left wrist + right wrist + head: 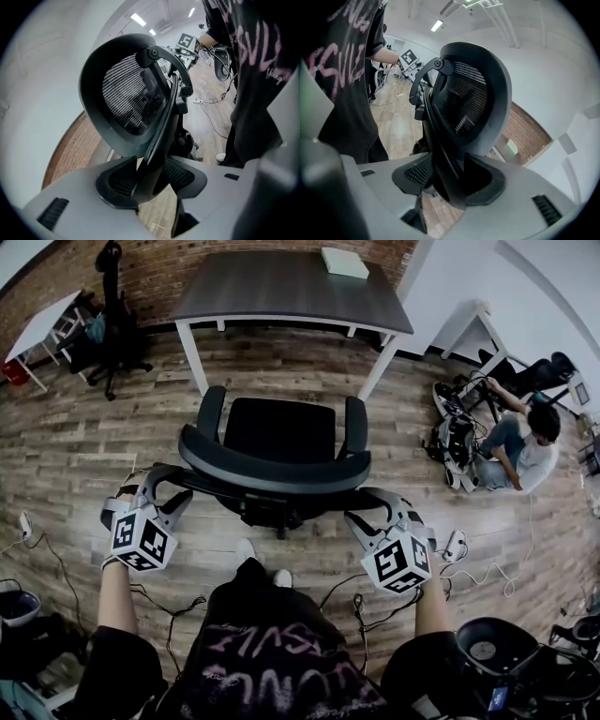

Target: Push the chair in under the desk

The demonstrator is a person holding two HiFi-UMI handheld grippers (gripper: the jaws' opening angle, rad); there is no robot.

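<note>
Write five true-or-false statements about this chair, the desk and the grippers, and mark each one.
1. The chair is already tucked under the desk. False: it stands in front of the desk, clear of it.
2. A white box lies on the desk. True.
3. The backrest frame stands between the left gripper's jaws. True.
4. The right gripper hangs away from the chair. False: its jaws are on the backrest's right end.
5. A person sits on the floor. True.
</note>
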